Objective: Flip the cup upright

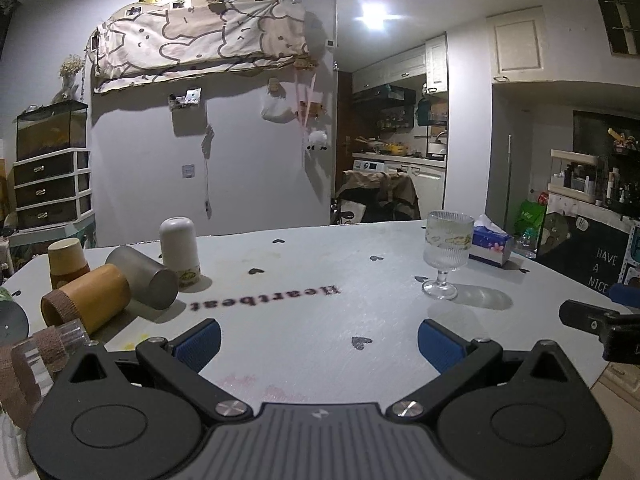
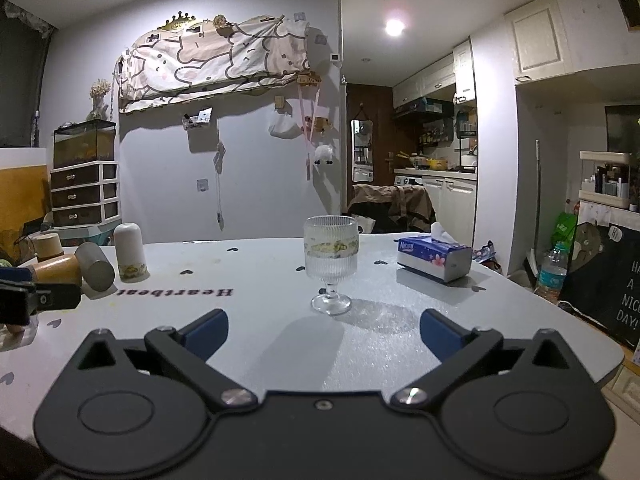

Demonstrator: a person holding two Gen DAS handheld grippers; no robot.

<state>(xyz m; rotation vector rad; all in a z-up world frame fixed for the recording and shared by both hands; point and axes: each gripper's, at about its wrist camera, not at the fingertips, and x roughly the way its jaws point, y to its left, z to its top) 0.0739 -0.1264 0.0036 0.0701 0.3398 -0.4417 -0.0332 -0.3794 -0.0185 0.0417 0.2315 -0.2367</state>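
Task looks done or nearly: ribbed clear glass goblet with a yellow patterned band stands upright on its foot, centre of the right wrist view, on the pale grey table with small heart prints and "Heartbeat" lettering. Same goblet sits right of centre in the left wrist view.

Right gripper: blue pads spread wide, holding nothing. Goblet foot lies just beyond the fingertips, roughly on the midline, apart from both pads. Left gripper: also spread, empty; goblet well up and right of its pads.

Advice for the step in hand: back straight out, no sideways sweep. Narrow foot and tall bowl probably tip easily, so keep both pads off stem and rim. No re-grip needed unless a wobble shows.

Clutter at left edge: white rounded bottle upright, grey metal cylinder and bamboo-coloured tumbler on their sides. Blue tissue box right of the goblet, clear of it.
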